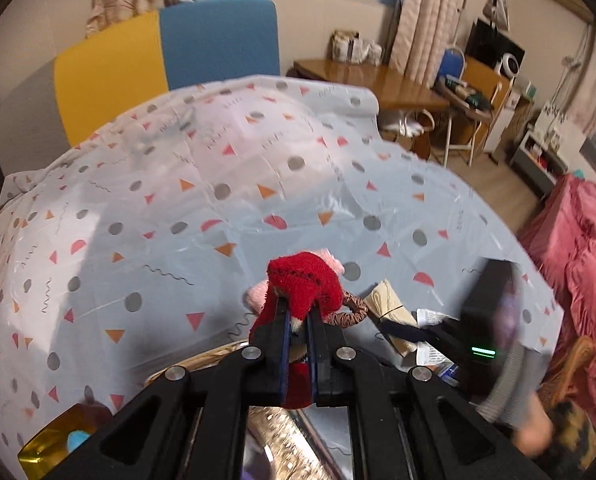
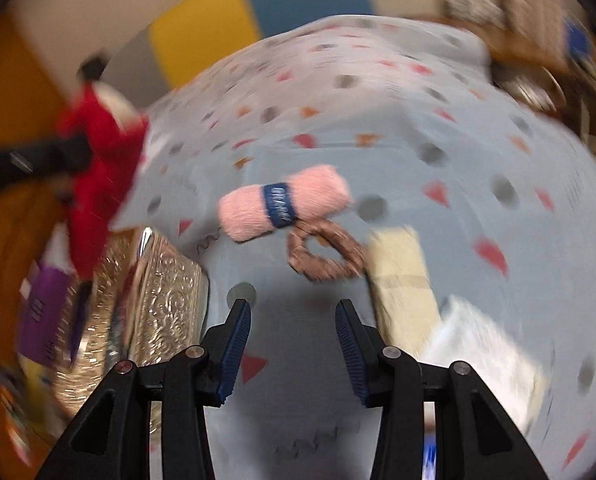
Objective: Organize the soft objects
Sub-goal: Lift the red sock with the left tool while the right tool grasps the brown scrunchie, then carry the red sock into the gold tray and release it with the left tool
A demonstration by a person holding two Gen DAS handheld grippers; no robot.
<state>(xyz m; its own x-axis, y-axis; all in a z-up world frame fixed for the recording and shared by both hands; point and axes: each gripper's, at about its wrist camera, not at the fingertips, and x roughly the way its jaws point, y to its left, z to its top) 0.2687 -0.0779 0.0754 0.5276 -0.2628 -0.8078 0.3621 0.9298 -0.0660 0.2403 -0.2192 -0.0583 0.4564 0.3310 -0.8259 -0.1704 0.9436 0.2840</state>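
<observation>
Step in hand, by my reading: carrying a picked item to storage. Left gripper [image 1: 298, 312] pinches a red cloth [image 1: 304, 284], held clear of the table [image 1: 137, 220], above the embossed tin [image 2: 165, 300] at 8 o'clock in the right view. Cloth hangs, long axis roughly vertical.

Right gripper [image 2: 293, 312] spread wide, holding nothing, aimed at 12 o'clock toward pink yarn [image 2: 283, 206]. Yarn lies flat, long axis 8 to 2 o'clock, blue band mid-length. Brown scrunchie [image 2: 326, 254] touches its near side.

Next likely: release cloth into tin; right closes across the yarn's short axis.
</observation>
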